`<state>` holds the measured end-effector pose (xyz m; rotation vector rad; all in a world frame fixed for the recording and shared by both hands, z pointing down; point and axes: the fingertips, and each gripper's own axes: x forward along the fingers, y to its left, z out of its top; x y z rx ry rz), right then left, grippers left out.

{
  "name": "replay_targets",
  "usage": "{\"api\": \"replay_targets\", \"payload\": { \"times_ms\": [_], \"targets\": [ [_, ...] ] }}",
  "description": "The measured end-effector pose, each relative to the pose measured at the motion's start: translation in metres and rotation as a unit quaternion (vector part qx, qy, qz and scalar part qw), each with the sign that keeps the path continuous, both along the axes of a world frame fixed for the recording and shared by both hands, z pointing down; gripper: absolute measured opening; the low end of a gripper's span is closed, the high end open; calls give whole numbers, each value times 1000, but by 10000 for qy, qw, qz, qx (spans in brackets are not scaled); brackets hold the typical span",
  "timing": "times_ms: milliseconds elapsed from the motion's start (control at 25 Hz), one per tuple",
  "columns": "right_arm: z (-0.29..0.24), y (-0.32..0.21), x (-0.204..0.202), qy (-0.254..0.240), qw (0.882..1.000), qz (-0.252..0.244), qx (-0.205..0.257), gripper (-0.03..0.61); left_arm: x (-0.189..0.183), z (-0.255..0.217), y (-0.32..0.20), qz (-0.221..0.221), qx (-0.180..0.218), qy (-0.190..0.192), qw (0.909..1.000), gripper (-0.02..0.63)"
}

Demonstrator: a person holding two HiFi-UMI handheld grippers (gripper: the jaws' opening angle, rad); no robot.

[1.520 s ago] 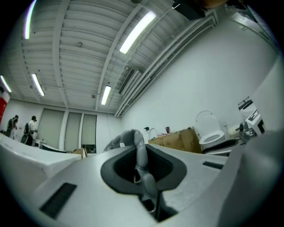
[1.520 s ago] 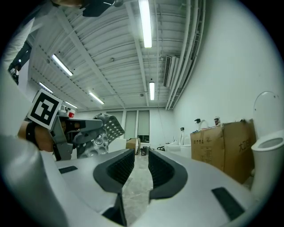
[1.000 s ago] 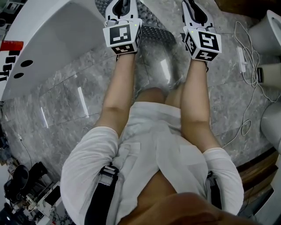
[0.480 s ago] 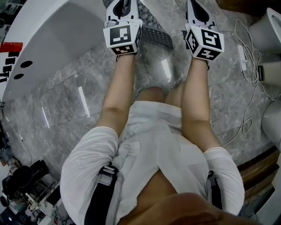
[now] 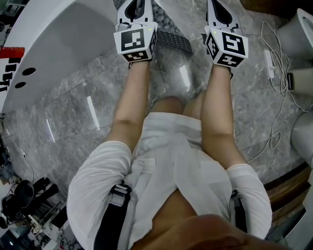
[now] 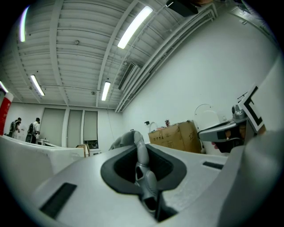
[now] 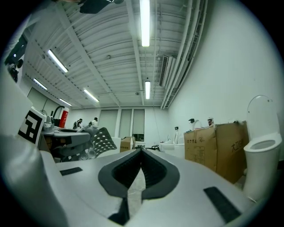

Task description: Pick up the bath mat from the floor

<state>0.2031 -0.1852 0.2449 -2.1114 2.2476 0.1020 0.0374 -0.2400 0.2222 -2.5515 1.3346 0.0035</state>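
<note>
The bath mat (image 5: 177,53) is grey, glossy and studded, and it hangs off the floor between my two forearms. My left gripper (image 5: 138,4) is shut on it: in the left gripper view a grey fold of the mat (image 6: 134,141) is pinched between the closed jaws of the left gripper (image 6: 143,170). My right gripper (image 5: 218,5) is level with the left, just right of the mat. In the right gripper view the right gripper (image 7: 141,153) has its jaws together at the tips, and the perforated mat (image 7: 103,138) hangs off to the left. Whether it grips the mat is unclear.
A white bathtub (image 5: 49,44) curves along the left. A white cable (image 5: 279,58) trails over the marble floor (image 5: 78,107) at the right, near a toilet (image 7: 262,150). Cardboard boxes (image 7: 217,142) stand beyond. Dark gear (image 5: 24,205) lies at the lower left.
Both grippers have edged slightly up the picture with the mat; the right one has also shifted a little to the right. Both sets of jaws stay closed.
</note>
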Motion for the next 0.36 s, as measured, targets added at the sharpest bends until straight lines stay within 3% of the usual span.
{"api": "replay_targets", "payload": {
  "times_ms": [360],
  "targets": [
    [2,-2,0,1,10000,-4,-6,26,0,-1,-1,27,23,13,10000,41]
  ]
}}
